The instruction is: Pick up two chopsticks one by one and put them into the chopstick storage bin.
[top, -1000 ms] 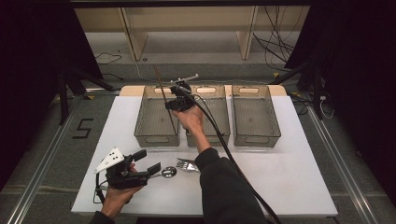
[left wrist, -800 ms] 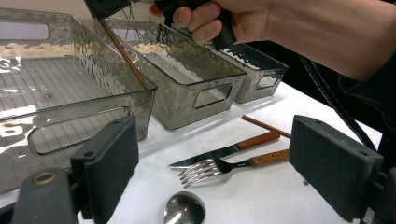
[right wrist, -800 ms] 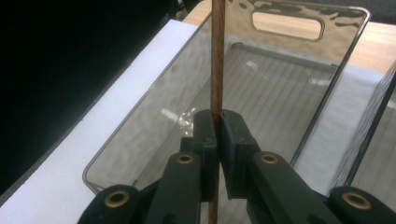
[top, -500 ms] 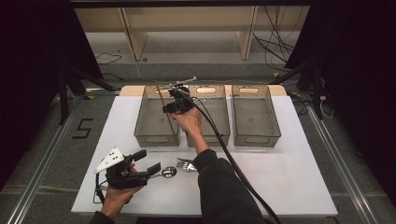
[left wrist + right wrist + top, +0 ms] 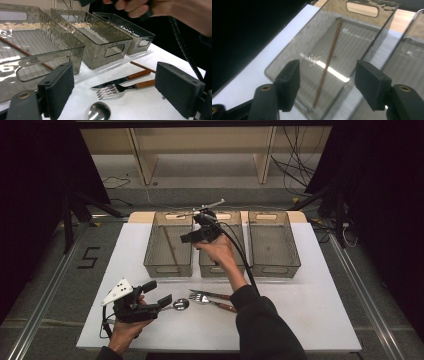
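Sorting barely begun: one chopstick [image 5: 327, 65] lies in left bin [image 5: 169, 266]. Right gripper [image 5: 327, 87] above it, jaws apart, empty. Left gripper [image 5: 113, 85] released near spoon [image 5: 99, 111]; fork [image 5: 117, 89], knife [image 5: 122, 79], second chopstick [image 5: 142, 66] left on table [image 5: 280, 320].

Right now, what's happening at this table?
A person works with two tongs. The right tongs hang open above the left bin, which holds one chopstick. The left tongs sit open near the table's front, by a spoon. A fork, knife and second chopstick lie unsorted.
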`<control>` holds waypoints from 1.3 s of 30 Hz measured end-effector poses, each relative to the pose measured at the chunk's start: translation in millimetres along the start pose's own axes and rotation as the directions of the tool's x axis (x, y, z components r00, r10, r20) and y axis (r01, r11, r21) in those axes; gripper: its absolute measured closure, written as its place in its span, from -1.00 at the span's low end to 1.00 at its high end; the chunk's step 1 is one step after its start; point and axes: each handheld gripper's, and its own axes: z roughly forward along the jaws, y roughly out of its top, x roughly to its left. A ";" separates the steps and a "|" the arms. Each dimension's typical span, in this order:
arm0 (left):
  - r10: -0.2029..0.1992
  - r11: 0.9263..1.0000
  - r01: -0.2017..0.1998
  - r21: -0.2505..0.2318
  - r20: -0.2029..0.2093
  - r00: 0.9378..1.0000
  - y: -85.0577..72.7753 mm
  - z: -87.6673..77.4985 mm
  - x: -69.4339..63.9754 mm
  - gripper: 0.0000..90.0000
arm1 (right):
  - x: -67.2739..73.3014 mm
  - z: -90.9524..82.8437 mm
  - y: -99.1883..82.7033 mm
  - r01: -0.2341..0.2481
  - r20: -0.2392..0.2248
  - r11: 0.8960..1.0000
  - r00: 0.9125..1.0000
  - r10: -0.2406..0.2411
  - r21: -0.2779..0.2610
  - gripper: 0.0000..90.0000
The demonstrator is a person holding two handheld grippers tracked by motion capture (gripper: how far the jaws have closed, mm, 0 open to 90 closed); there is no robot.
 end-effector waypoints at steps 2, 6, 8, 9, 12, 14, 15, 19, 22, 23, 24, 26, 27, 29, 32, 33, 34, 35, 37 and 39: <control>0.000 1.000 0.000 0.000 -0.001 1.000 -0.3 0.5 0.1 -0.65 | -1.6 -10.4 -4.5 0.015 -0.003 1.000 1.000 -0.015 0.006 -0.25; 0.006 1.000 -0.006 0.008 -0.003 1.000 -0.6 0.7 0.1 -0.65 | -5.8 -35.6 -15.6 0.040 -0.006 0.999 0.999 -0.040 -0.002 -0.28; 0.005 1.000 -0.005 0.009 -0.005 1.000 -0.8 0.8 0.2 -0.65 | -7.6 -48.7 -22.3 0.046 -0.007 0.999 0.999 -0.046 -0.005 -0.30; 0.003 1.000 -0.003 0.011 -0.005 1.000 -0.8 0.8 0.2 -0.65 | -7.6 -48.7 -22.3 0.046 -0.007 0.999 0.999 -0.046 -0.005 -0.30; 0.005 1.000 -0.004 0.010 -0.008 1.000 -0.9 0.8 0.4 -0.65 | -6.8 -64.3 -32.9 0.070 -0.010 0.998 0.997 -0.070 0.005 -0.32; 0.006 1.000 -0.005 0.011 -0.011 1.000 -1.0 0.8 0.6 -0.65 | -6.5 -74.1 -41.9 0.095 -0.013 0.995 0.995 -0.095 0.016 -0.34; 0.005 1.000 -0.005 0.013 -0.011 1.000 -1.1 1.0 0.9 -0.65 | -6.8 -77.7 -45.5 0.100 -0.013 0.995 0.995 -0.099 0.019 -0.35; 0.003 1.000 -0.003 0.012 -0.012 1.000 -1.3 1.0 0.6 -0.65 | -12.4 -97.8 -68.5 0.115 -0.024 0.993 0.993 -0.114 0.041 -0.35; 0.003 1.000 -0.003 0.014 -0.013 1.000 -1.4 1.0 0.4 -0.65 | -19.2 -110.4 -86.6 0.104 -0.010 0.993 0.995 -0.103 0.055 -0.35; 0.003 1.000 -0.002 0.012 -0.013 1.000 -1.4 0.9 0.4 -0.65 | -21.2 -113.2 -91.7 0.101 -0.003 0.993 0.995 -0.101 0.059 -0.35; 0.004 1.000 -0.004 0.013 -0.014 1.000 -1.4 0.8 0.6 -0.65 | -24.8 -117.3 -100.7 0.096 0.004 0.993 0.995 -0.096 0.070 -0.35; 0.003 1.000 -0.003 0.016 -0.016 1.000 -1.5 1.0 0.9 -0.65 | -31.1 -121.7 -113.0 0.076 0.011 0.994 0.997 -0.078 0.084 -0.35; 0.001 1.000 -0.001 0.015 -0.016 1.000 -1.6 1.3 0.7 -0.65 | -35.6 -124.2 -121.3 0.065 0.023 0.994 0.997 -0.067 0.093 -0.35; 0.004 1.000 -0.004 0.016 -0.016 1.000 -1.5 1.2 0.4 -0.65 | -42.3 -127.6 -133.8 0.044 0.034 0.993 0.998 -0.047 0.105 -0.35; 0.006 1.000 -0.006 0.018 -0.018 1.000 -1.7 1.4 1.1 -0.65 | -49.9 -132.6 -150.4 0.019 0.051 0.993 0.998 -0.026 0.119 -0.35; 0.005 1.000 -0.004 0.019 -0.018 1.000 -1.8 1.5 1.2 -0.65 | -51.2 -134.1 -155.3 0.012 0.061 0.992 0.998 -0.019 0.127 -0.35; 0.005 1.000 -0.005 0.019 -0.018 1.000 -1.8 1.7 1.4 -0.65 | -52.7 -135.5 -159.9 0.008 0.072 0.991 0.997 -0.018 0.133 -0.36; 0.004 1.000 -0.004 0.019 -0.019 1.000 -1.8 1.6 1.3 -0.65 | -54.0 -136.8 -164.1 0.001 0.078 0.990 0.997 -0.012 0.144 -0.37; 0.006 1.000 -0.005 0.018 -0.019 1.000 -1.7 1.5 1.2 -0.65 | -55.4 -139.5 -172.1 -0.008 0.092 0.987 0.996 -0.007 0.161 -0.38; 0.007 1.000 -0.006 0.019 -0.019 1.000 -1.8 1.5 1.2 -0.65 | -56.0 -141.5 -179.9 -0.019 0.106 0.984 0.994 -0.001 0.179 -0.38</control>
